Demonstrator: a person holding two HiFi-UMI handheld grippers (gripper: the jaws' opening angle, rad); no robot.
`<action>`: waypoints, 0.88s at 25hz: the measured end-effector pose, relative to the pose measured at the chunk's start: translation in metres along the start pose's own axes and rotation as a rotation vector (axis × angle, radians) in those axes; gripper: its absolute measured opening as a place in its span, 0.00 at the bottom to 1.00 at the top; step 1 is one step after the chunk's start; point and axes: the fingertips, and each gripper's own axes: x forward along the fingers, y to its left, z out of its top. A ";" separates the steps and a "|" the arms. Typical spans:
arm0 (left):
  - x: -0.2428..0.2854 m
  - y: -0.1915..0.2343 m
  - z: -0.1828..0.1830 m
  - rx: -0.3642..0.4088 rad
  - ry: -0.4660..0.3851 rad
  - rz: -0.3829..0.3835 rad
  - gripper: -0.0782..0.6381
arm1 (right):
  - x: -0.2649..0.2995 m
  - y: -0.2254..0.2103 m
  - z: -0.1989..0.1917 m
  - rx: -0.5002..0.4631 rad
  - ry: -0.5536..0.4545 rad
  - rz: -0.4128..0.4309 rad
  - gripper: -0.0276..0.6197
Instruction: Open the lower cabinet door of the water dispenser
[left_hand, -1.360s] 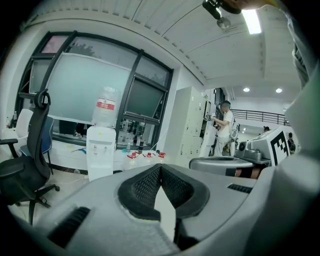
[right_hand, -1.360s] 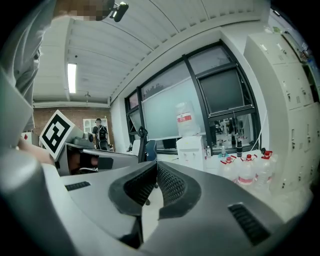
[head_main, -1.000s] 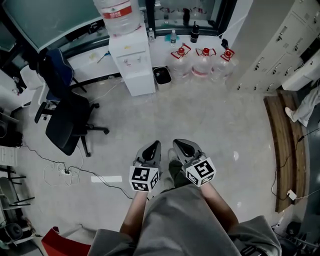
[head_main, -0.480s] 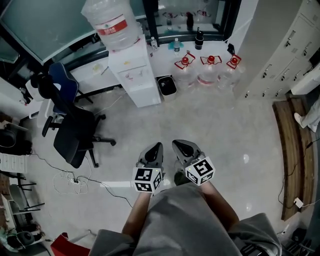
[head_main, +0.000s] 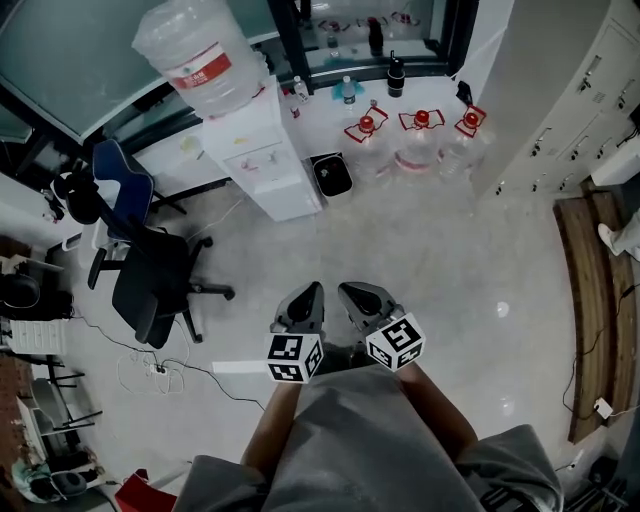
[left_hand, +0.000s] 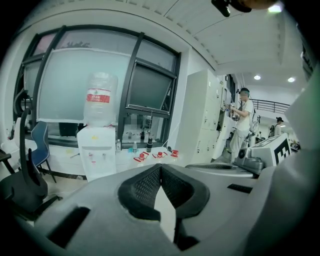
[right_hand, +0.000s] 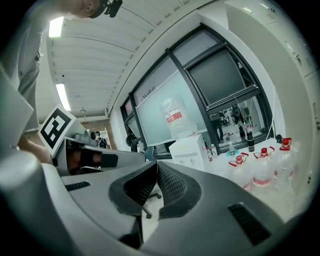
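Nearest, the person's grey clothing (head_main: 375, 450) fills the bottom of the head view and hides their legs; two bare forearms reach from it to the marker cubes. The left gripper (head_main: 311, 290) and right gripper (head_main: 347, 290) are held side by side above bare floor (head_main: 440, 250), tips near each other but apart. In the left gripper view the left gripper (left_hand: 160, 169) has its ribbed pads pressed together with nothing between them; the right gripper (right_hand: 156, 165) in its own view is likewise closed and empty. Each gripper view catches the other gripper at its edge.

Open floor lies between the tips and the water dispenser (head_main: 262, 165), which stands well apart from them against the window wall, a large bottle (head_main: 195, 55) tilted across its top in the steep head view. The lower cabinet door (head_main: 288, 195) is foreshortened there and looks closed; the left gripper view shows its front (left_hand: 100, 167) squarely, but too small to make out a handle; the right gripper view hides it behind the gripper's body.

An office chair (head_main: 150, 280) and loose cables (head_main: 150, 370) crowd the left; a black bin (head_main: 330, 175) sits just beside the dispenser's right; three spare bottles (head_main: 418, 140) stand beyond it; lockers (head_main: 590, 100) and a wooden bench (head_main: 590, 300) edge the right. Only the left gripper view shows a distant person (left_hand: 242, 120) by the lockers.
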 end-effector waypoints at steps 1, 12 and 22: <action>0.005 0.001 0.000 0.001 0.005 0.001 0.12 | 0.003 -0.005 -0.001 0.010 0.001 0.001 0.06; 0.062 0.042 0.007 -0.015 0.053 -0.006 0.12 | 0.045 -0.048 -0.010 0.087 0.027 -0.031 0.06; 0.127 0.121 0.021 -0.041 0.101 -0.058 0.12 | 0.134 -0.093 -0.004 0.120 0.066 -0.106 0.06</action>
